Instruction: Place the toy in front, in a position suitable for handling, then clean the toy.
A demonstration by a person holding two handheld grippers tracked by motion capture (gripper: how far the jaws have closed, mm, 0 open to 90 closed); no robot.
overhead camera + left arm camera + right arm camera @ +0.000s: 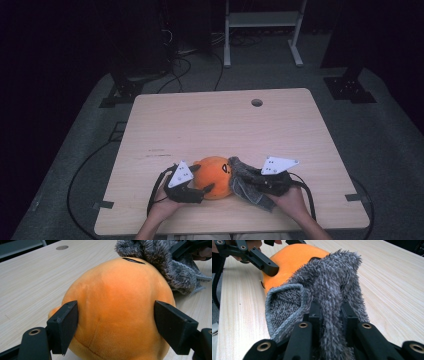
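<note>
A round orange plush toy [216,172] [117,297] rests on the wooden table [215,120] near its front edge. My left gripper [201,181] [115,322] holds it, one jaw pressed into each side. A grey fuzzy cloth [246,191] [329,282] lies against the toy's right side and drapes over its top edge. On a fold of that cloth my right gripper [246,179] [330,312] is shut. In the right gripper view the orange toy [292,257] sits behind the cloth, with a left gripper finger [268,266] against it. The cloth [162,262] appears beyond the toy in the left gripper view.
A round cable hole [257,102] is in the table's far right part. Bare tabletop stretches behind the toy. A white metal frame [262,20] stands on the floor beyond the table, and black cables [80,175] trail on the floor to the left.
</note>
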